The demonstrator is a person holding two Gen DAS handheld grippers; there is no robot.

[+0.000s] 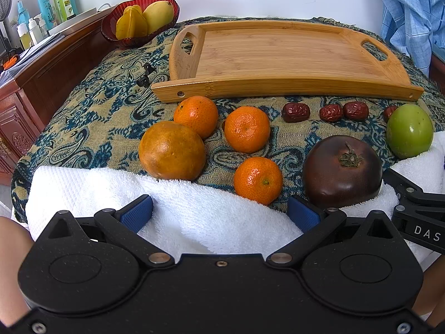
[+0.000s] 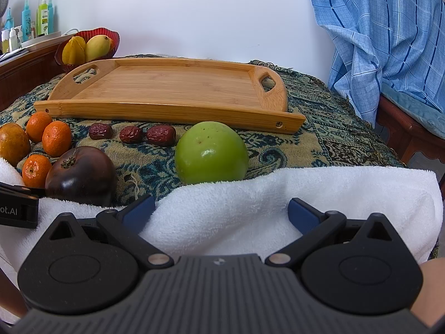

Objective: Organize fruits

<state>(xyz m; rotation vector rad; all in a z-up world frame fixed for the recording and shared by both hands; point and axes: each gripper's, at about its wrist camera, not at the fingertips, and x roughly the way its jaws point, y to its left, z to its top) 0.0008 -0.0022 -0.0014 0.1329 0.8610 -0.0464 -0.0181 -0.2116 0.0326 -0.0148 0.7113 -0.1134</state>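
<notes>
Both grippers hover low over the white towel [image 1: 194, 208] at the near table edge, nothing picked up yet, so this reads as the very start: choosing the first fruit. Left gripper [image 1: 219, 214] has its blue pads wide apart, nothing between them. Right gripper [image 2: 221, 213] is likewise spread & empty.

Just past the towel, on the left side: a dark purple-brown tomato-like fruit [image 1: 342, 171] w/ a dried calyx, resting partly on the towel fold, nearest the left gripper's right finger. Beside it a small mandarin [image 1: 258, 180], then a big dull orange [image 1: 172, 150] touching the towel. Behind those, 2 more mandarins [image 1: 247, 129] [image 1: 196, 116], the far-left one touching the big orange.

In front of the right gripper sits the green apple [image 2: 211, 153], against the towel edge & almost centred between its fingers, prob the easiest first grab.

Further back, a row of red jujubes [image 2: 130, 134], three clear in the right wrist view; a 4th seems to peek out behind the apple in the left wrist view, can't be sure.

Beyond them the bamboo tray [image 2: 172, 108] w/ cut-out handles lies bare, likely the destination. Far left corner: a red glass bowl [image 2: 111, 39] already holding a starfruit and a mango.

Next move, as I judge it: push the right gripper fwd so the pads straddle the apple, close gently (round, smooth, may roll), lift over the tray's near rim & set down
</notes>
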